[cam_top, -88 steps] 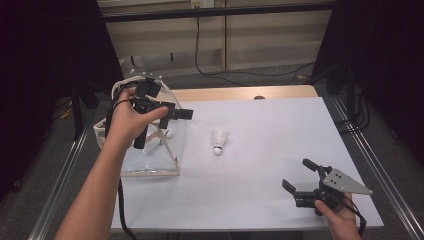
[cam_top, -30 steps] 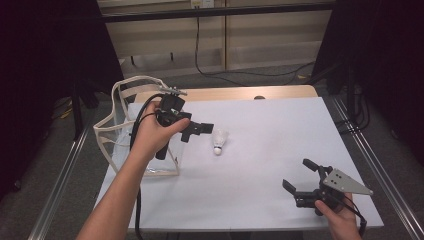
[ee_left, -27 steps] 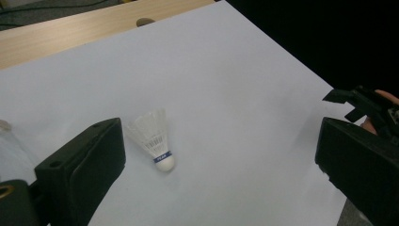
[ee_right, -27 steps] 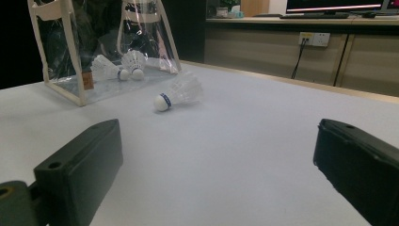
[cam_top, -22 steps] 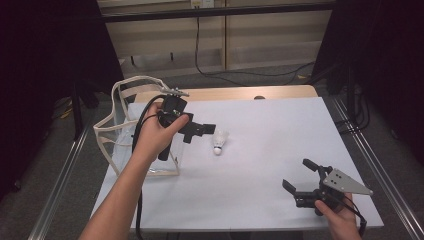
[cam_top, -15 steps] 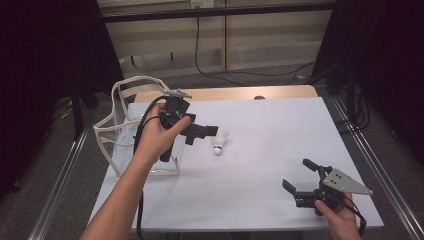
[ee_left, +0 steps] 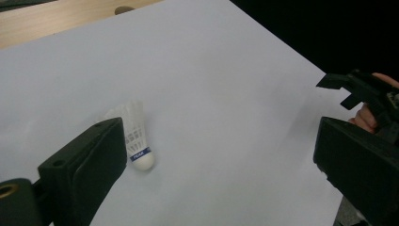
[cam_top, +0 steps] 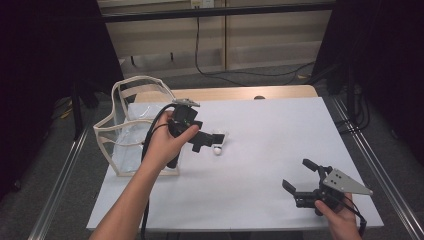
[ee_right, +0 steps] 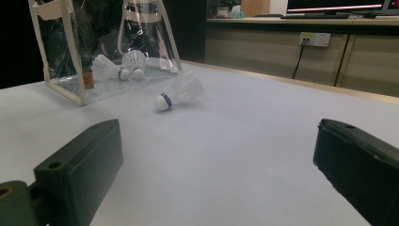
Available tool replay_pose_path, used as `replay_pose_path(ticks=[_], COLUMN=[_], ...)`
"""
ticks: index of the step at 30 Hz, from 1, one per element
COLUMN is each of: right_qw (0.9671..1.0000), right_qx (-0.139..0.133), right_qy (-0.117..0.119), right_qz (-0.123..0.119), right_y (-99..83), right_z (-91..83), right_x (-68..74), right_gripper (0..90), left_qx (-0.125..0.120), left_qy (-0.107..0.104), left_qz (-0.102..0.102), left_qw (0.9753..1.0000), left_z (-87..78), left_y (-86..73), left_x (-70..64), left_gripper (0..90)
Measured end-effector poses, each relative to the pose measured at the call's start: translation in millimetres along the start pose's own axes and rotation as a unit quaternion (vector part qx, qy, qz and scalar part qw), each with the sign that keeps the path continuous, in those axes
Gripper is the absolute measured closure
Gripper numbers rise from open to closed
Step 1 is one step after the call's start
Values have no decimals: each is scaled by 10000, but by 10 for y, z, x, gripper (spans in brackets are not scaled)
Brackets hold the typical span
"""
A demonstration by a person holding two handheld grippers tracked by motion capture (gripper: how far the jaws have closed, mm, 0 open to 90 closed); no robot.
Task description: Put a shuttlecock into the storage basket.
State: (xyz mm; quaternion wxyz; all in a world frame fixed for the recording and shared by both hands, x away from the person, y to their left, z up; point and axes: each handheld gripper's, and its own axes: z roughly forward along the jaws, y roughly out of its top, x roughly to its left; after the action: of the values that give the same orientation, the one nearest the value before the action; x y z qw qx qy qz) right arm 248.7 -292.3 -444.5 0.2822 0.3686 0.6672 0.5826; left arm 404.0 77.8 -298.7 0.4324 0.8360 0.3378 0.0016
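We bring our left gripper, jaws spread wide, over the white feathered shuttlecock lying on its side just ahead, likely bound for the clear plastic tote bag behind it; our right gripper waits open, well apart.

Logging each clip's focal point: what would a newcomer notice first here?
Probably the white shuttlecock lying alone mid-table, with the open left claw hovering right beside it. Next, the clear bag at the table's left edge, two shuttlecocks already inside. The right claw waits open near the front right corner.
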Motion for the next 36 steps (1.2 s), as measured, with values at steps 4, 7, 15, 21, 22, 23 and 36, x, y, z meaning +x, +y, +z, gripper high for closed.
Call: replay_pose_path(ticks=[4,7,15,21,22,23,36], right_qw=[10000,10000,10000,10000,10000,10000,10000], right_qx=[-4,-2,-5,-8,-19,-14,-20], right_qy=[-1,1,-2,1,5,-2,-5], right_qz=[-10,-24,-10,-30,-28,-33,-25], right_y=[0,0,1,2,2,2,3], right_z=[0,-1,-1,-2,-1,-2,-3], right_x=[-1,-1,-1,1,0,0,0], right_gripper=[15,15,15,15,15,15,15], left_qx=[38,72,108,106,101,95,176], left_qy=[61,107,154,213,206,204,223], left_qz=[-40,-49,-132,-205,-221,-237,-309], left_qw=[10000,9999,9997,9995,9995,9995,9991], left_z=[63,103,200,265,275,286,418], left_y=[-57,-96,-182,-242,-250,-259,-372], left_x=[16,33,65,97,102,105,172], left_gripper=[36,41,43,35,34,30,23])
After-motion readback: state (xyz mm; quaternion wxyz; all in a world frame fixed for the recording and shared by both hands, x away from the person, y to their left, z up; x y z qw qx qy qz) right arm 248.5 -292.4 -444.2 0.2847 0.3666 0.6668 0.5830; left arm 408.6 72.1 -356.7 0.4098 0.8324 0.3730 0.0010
